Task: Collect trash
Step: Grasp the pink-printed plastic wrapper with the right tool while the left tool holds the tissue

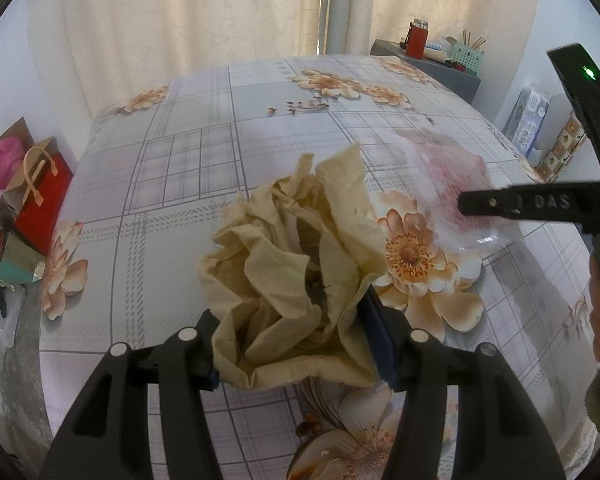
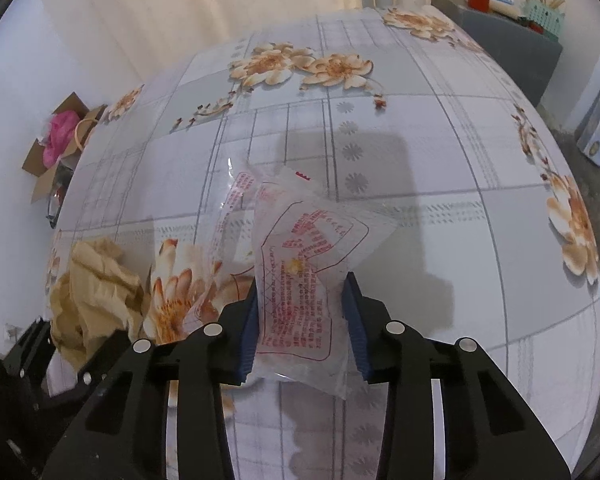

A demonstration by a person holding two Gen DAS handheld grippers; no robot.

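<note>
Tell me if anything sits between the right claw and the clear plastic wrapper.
Nothing visible does. The clear plastic wrapper already sits between the right claw's blue pads, left pad touching it.

Our left gripper (image 1: 296,344): black plastic frame, two angled struts per side, round silver pin heads at joints, dark blue ribbed pads on fingers (image 1: 382,344). Our right gripper (image 2: 302,328): same black frame, silver pins, blue ribbed pads. From left wrist view, our right gripper's side shows raised letters "DAS", small screws, green indicator light on curved black body.
</note>
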